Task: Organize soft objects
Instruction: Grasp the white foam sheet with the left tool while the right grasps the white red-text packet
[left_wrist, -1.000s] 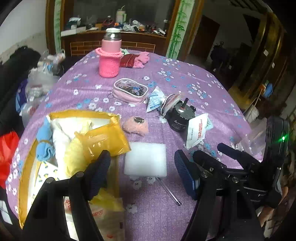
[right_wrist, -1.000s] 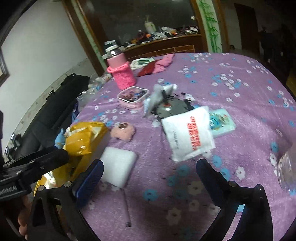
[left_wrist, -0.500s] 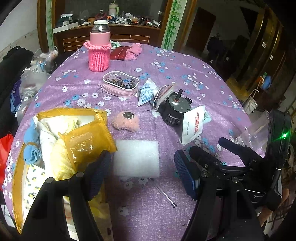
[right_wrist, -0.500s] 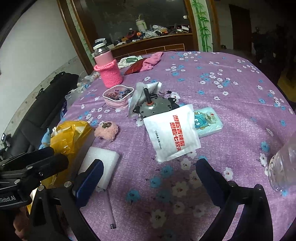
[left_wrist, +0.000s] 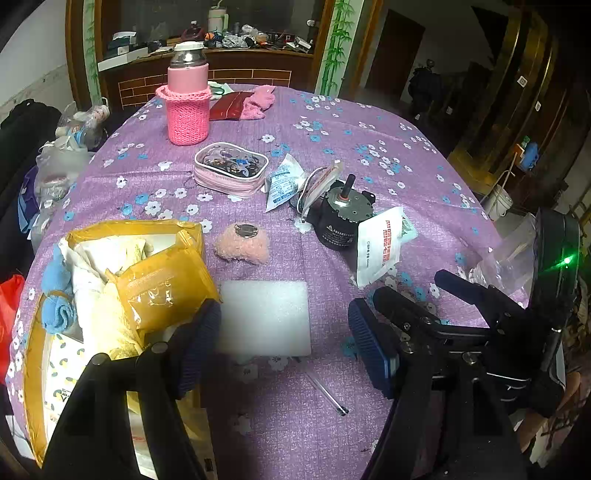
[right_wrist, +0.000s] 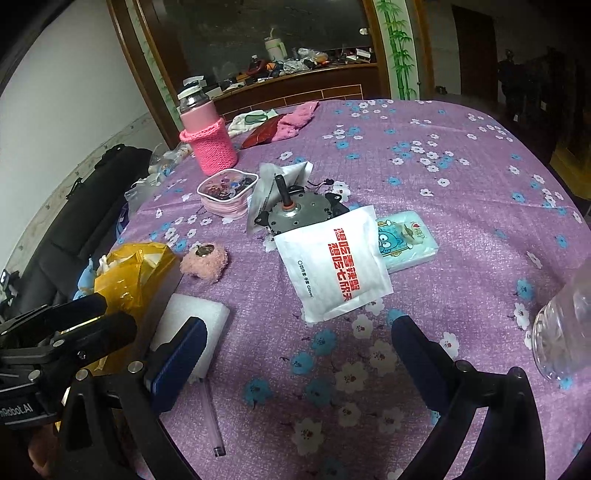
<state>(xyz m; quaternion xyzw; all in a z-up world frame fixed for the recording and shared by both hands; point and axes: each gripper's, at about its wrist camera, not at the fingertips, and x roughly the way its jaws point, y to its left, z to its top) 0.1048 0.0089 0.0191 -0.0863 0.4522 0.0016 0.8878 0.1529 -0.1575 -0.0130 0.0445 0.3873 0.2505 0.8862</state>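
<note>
White foam pad (left_wrist: 264, 317) between open left gripper (left_wrist: 284, 343) fingers

A purple cloth (left_wrist: 332, 122) dotted with white and blue flowers is seen over the counter. At twelve o'clock, a pink flask (left_wrist: 187, 79) is wrapped in a brighter pink knitted sleeve (left_wrist: 187, 118). A plain white foam block (left_wrist: 264, 317) is shown at centre, a fluffy pale pink pouch (left_wrist: 242, 247) just beyond it. At nine o'clock, a yellow bag (left_wrist: 162, 288) is noted, blue cloth (left_wrist: 57, 295) beside it. A white packet (right_wrist: 334, 266) printed in red lettering is picked out, a light blue cartoon-printed pack (right_wrist: 404, 242) under it.
</note>
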